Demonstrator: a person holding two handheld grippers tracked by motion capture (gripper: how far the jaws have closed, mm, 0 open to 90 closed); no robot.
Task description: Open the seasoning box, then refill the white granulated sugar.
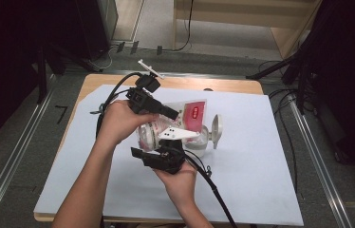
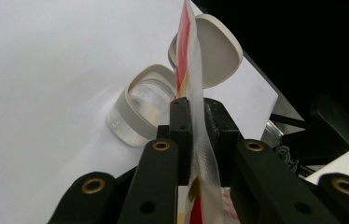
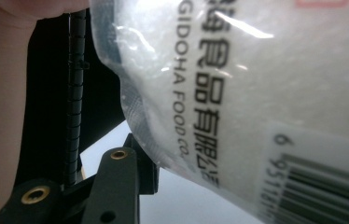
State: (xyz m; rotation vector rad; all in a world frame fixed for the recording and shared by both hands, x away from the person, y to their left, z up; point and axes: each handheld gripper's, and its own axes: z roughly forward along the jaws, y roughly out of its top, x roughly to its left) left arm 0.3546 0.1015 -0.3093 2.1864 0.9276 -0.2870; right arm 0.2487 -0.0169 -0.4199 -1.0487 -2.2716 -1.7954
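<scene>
Where visible, clear bag point(image 1: 192, 116) bears red label, barcode.

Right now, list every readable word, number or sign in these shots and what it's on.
"GIDOHA FOOD CO." on the clear bag, seen in the right gripper view.
"6 9511..." beside the barcode on that bag; the remaining digits are cut off or blurred.
Chinese characters above the English line: partly cropped, not safely readable.
Red label on the bag in the high view: too small to read.
</scene>
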